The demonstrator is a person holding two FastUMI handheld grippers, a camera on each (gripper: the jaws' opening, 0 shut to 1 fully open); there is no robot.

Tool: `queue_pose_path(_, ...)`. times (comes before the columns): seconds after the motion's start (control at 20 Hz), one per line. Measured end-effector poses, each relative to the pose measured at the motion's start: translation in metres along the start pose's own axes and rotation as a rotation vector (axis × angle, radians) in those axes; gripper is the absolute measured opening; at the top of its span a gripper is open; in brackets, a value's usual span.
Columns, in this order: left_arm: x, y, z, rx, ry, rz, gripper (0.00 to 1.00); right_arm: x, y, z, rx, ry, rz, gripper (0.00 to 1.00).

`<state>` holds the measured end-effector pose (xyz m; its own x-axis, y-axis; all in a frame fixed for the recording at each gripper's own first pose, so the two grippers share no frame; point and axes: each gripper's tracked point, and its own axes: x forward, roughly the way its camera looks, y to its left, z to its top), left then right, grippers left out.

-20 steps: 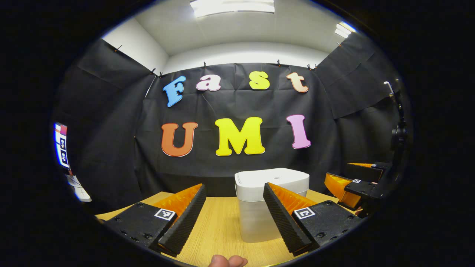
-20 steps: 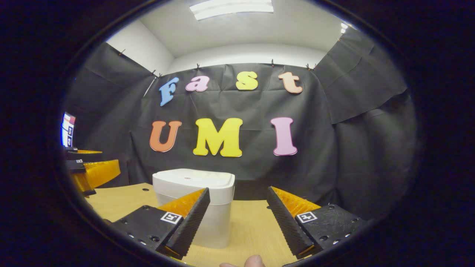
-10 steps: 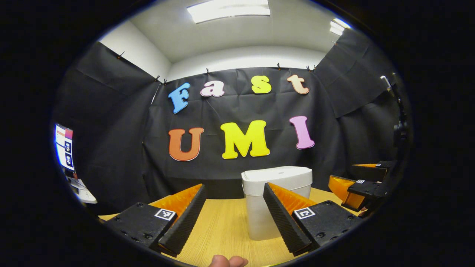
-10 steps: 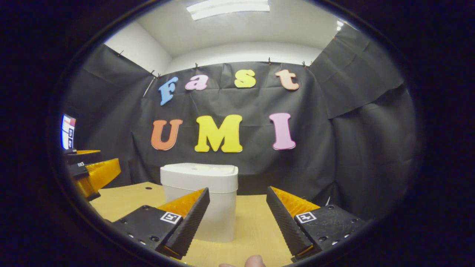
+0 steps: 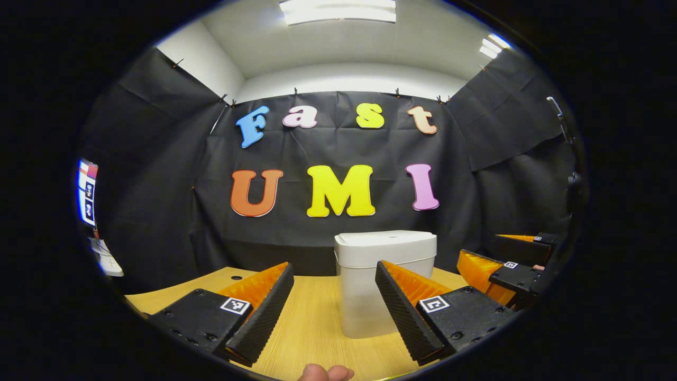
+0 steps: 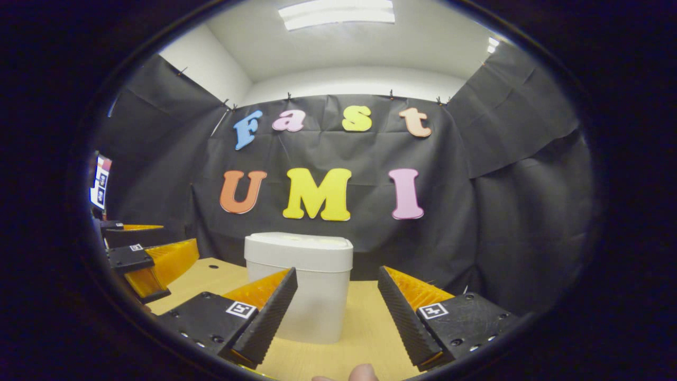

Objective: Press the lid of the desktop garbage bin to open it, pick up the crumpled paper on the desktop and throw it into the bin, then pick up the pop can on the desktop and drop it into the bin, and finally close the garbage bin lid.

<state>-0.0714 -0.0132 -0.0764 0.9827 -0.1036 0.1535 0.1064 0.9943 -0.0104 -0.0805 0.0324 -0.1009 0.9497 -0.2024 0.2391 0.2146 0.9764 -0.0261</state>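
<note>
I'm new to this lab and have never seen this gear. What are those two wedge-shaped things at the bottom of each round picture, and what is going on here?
Those wedges are the two fingers of a hand-held gripper; a person holds one in each hand. Each picture comes from a camera riding on one gripper, looking forward along its fingers. In the left gripper view the left gripper is open and holds nothing; the right gripper shows farther off at the edge. In the right gripper view the right gripper is likewise open and empty. Ahead of both, on the wooden table, stands a white garbage bin with its lid closed.
</note>
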Motion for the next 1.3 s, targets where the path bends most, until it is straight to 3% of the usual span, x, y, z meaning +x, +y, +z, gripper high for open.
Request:
queue_pose_path(0.35, 0.004, 0.003, -0.019, -0.028, 0.058, -0.004, 1.0, 0.005, -0.004, -0.021, 0.02, 0.046, -0.021, 0.95)
queue_pose_path(1.0, 0.006, 0.011, -0.017, -0.027, 0.054, 0.016, 1.0, 0.007, 0.012, -0.001, 0.072, 0.012, 0.064, 0.95)
queue_pose_path(1.3, 0.003, 0.008, -0.021, -0.026, 0.068, 0.02, 1.0, 0.004, 0.018, 0.006, 0.027, 0.002, 0.073, 0.95)
